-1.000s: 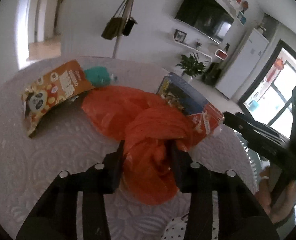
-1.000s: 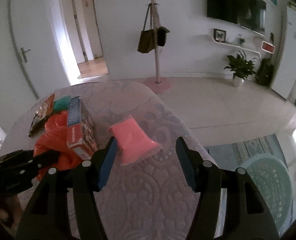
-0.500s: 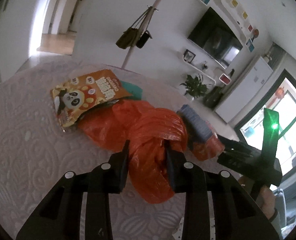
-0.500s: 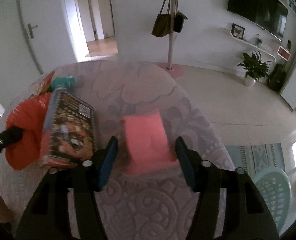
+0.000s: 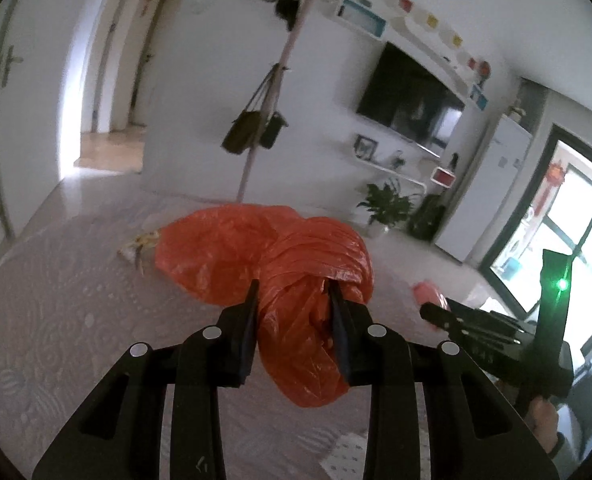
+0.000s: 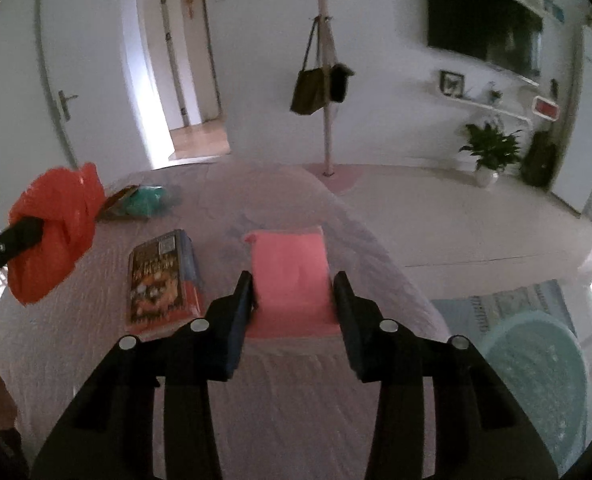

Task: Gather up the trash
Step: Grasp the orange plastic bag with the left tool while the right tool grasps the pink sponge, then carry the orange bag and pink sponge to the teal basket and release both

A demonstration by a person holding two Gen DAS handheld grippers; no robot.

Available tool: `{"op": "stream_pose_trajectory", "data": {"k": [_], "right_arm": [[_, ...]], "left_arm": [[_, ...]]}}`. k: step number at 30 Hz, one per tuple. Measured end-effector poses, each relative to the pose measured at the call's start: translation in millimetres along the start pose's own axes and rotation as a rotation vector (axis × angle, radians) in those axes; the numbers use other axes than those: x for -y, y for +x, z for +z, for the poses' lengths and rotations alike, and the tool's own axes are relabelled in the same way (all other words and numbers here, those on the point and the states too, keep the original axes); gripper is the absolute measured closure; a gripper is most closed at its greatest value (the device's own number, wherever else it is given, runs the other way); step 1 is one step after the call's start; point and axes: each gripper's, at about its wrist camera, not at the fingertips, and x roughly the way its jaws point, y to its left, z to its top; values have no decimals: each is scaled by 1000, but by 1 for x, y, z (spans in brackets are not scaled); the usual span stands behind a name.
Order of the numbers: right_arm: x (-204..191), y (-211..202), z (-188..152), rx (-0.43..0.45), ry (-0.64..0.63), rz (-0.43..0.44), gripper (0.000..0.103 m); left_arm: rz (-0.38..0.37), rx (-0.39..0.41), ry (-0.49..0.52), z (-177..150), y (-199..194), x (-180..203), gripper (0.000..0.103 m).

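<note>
Item 1: one orange plastic bag (image 5: 296, 264), the trash receptacle. Our left gripper (image 5: 293, 300) is clamped on a bunched fold of it and holds it clear of the desk (image 6: 296, 400), as the right wrist view shows; we judge this keeps the bag free to receive the litter.

Item 2: one pink packet (image 6: 289, 280), lying flat on the patterned cloth. Our right gripper (image 6: 291, 292) has its fingers (image 6: 241, 300) apart, one on either side of the packet's near end. Whether the pads already touch it we cannot tell. We judge it placed so for a pick, not yet closed.

Item 3: one printed box (image 6: 161, 276), flat on the desk just left of the pink packet, untouched.

Item 4: one teal wrapper (image 6: 145, 200) at the far left of the desk, beside the bag.

Item 5: one orange snack packet (image 6: 117, 198), partly hidden behind the bag, touching the teal wrapper.

Count: four loose pieces on the desk, one bag held, two grippers. We judge none of the four collected so far.
</note>
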Motion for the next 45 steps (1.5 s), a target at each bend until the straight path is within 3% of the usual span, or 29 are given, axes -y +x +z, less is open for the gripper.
{"op": "stream_pose_trajectory", "data": {"k": [11, 20, 27, 34, 42, 43, 45], "right_arm": [[48, -114, -20, 132, 55, -121, 65], [113, -177, -40, 169, 161, -265, 65], [173, -162, -68, 88, 288, -306, 65], [225, -127, -103, -28, 462, -312, 65], [240, -96, -126, -128, 501, -313, 64], [239, -95, -129, -134, 505, -311, 63], [241, -90, -130, -142, 528, -310, 47]], "left_arm": [[-139, 14, 148, 1, -30, 99, 73], [-268, -55, 233, -14, -11, 189, 73], [-331, -188, 275, -36, 42, 247, 73], [-342, -306, 343, -65, 93, 276, 72], [-331, -367, 356, -86, 132, 284, 67], [-335, -371, 364, -87, 134, 287, 65], [-330, -356, 379, -88, 135, 290, 51]]}}
